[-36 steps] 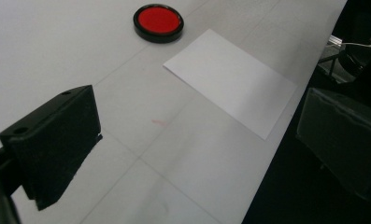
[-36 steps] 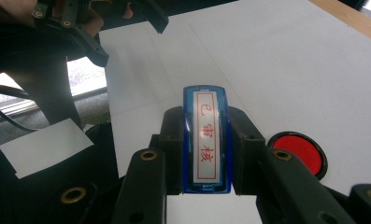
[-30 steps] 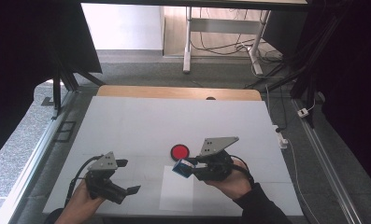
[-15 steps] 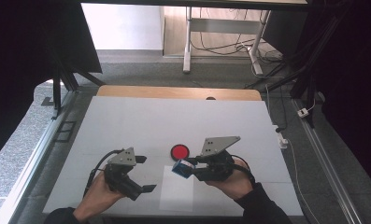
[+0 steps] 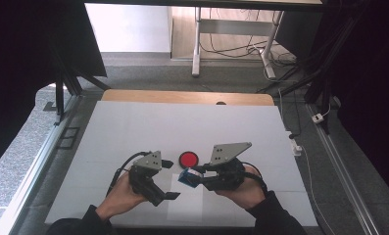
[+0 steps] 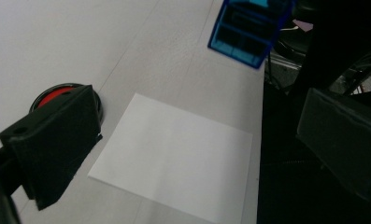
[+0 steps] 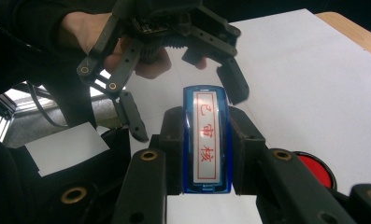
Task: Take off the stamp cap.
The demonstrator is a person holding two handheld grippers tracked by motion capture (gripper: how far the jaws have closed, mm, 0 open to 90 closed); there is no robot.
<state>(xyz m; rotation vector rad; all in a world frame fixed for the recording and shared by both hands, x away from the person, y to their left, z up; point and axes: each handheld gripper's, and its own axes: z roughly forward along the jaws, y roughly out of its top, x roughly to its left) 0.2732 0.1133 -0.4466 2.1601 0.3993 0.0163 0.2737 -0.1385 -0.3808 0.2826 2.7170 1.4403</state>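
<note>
Your right gripper (image 5: pixel 198 177) is clamped on the blue stamp (image 7: pixel 206 140), 1 jaw on each long side, and holds it clear of the table over the near middle, just beside the sheet of white paper (image 6: pixel 174 154). The label with red characters faces that gripper's camera. Your left gripper (image 5: pixel 168 179) is empty with its jaws spread wide, close to the stamp on its left.

The step looks like readying the stamp, either inking it or passing it across. Keep the right grip square and firm so the smooth plastic body does not twist. If the left jaws take hold, bring them onto the free end, not onto the right jaws, and close only once both pads (image 6: pixel 52 144) face flat plastic.

The red ink pad (image 5: pixel 188 158) lies on the white table (image 5: pixel 133 127) just beyond both grippers. The paper lies loose, so 1 sideways brush could slide it. The trailing cable (image 5: pixel 126 164) at your left wrist sits near the paper's edge
</note>
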